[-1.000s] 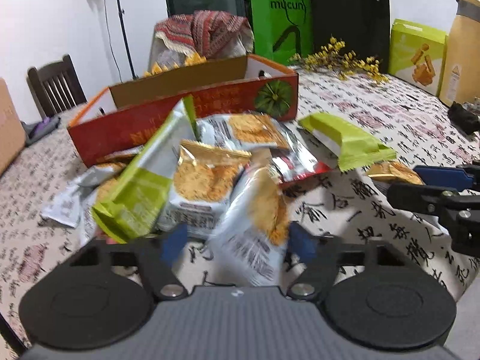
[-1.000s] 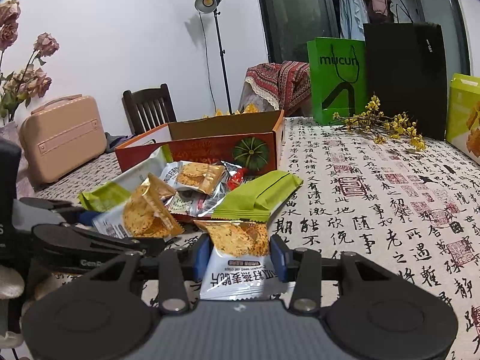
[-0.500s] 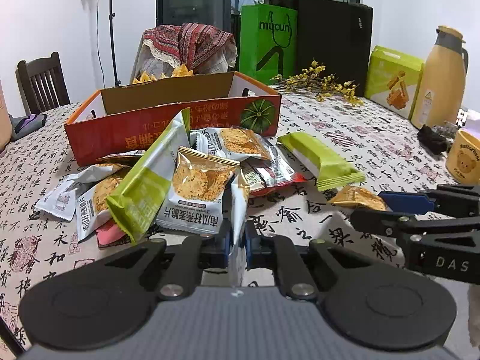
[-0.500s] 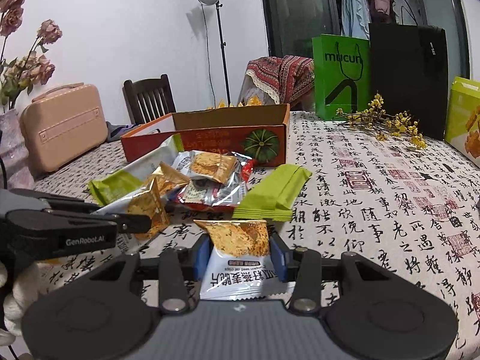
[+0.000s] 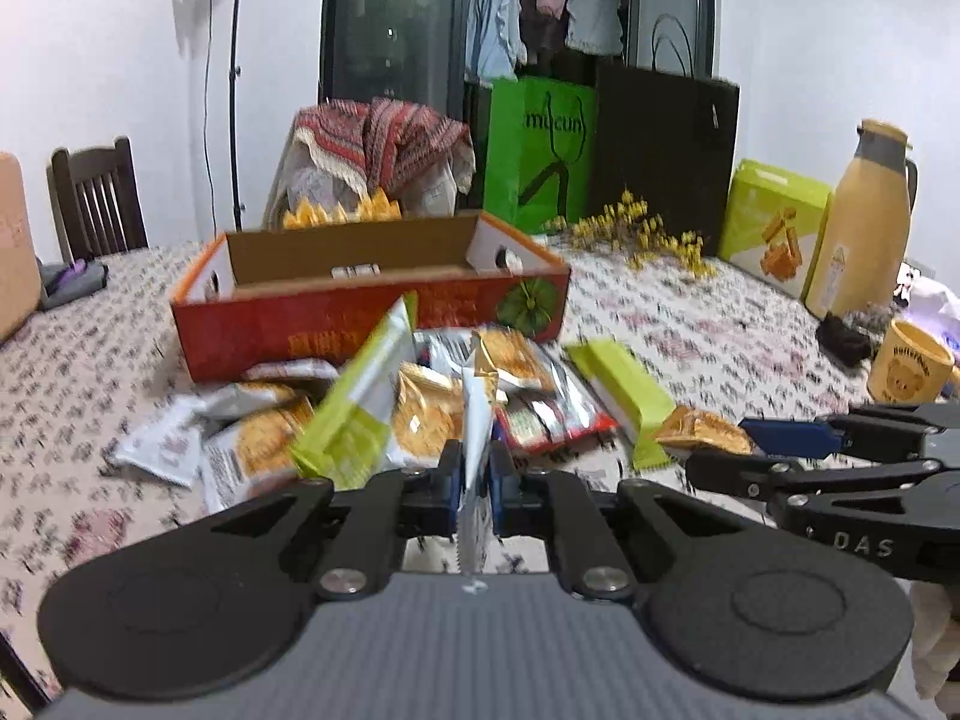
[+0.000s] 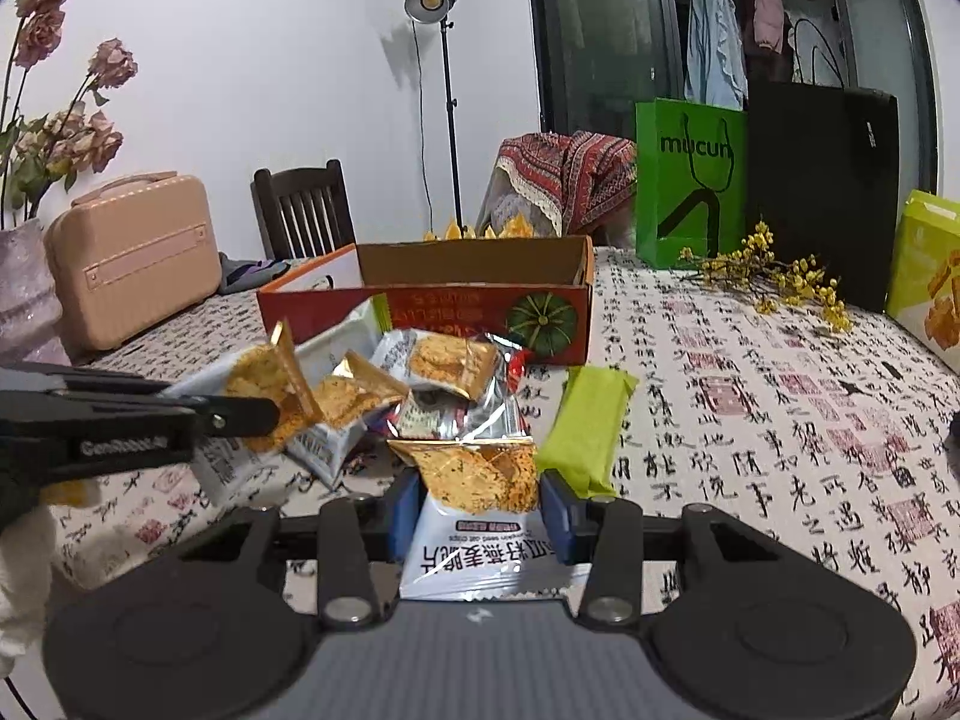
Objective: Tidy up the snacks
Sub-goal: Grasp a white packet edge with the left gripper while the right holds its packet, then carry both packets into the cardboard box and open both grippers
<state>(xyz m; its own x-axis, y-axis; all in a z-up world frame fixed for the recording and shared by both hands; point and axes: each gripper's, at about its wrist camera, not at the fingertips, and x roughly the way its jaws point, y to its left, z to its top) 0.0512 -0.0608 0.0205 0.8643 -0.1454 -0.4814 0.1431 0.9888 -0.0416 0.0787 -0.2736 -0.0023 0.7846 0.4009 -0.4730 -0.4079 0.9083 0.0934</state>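
Observation:
My left gripper (image 5: 475,480) is shut on a white-and-gold cracker packet (image 5: 477,420), held edge-on above the table. It also shows in the right wrist view (image 6: 270,396), lifted over the pile. My right gripper (image 6: 480,504) has its blue pads on both sides of another cracker packet (image 6: 474,510) and holds it. A pile of snack packets (image 5: 420,408) lies in front of the open red cardboard box (image 5: 360,312). A green wafer pack (image 6: 588,426) lies to the right of the pile.
A green bag (image 5: 540,150) and a black bag (image 5: 666,150) stand at the back. A yellow flask (image 5: 864,228), a yellow mug (image 5: 912,366) and a green box (image 5: 774,222) are at the right. A pink case (image 6: 132,252) and a vase of dried flowers (image 6: 24,288) are at the left.
My left gripper shut on the cracker packet and lifted it off the pile. My right gripper rose a little with its packet held between the pads.

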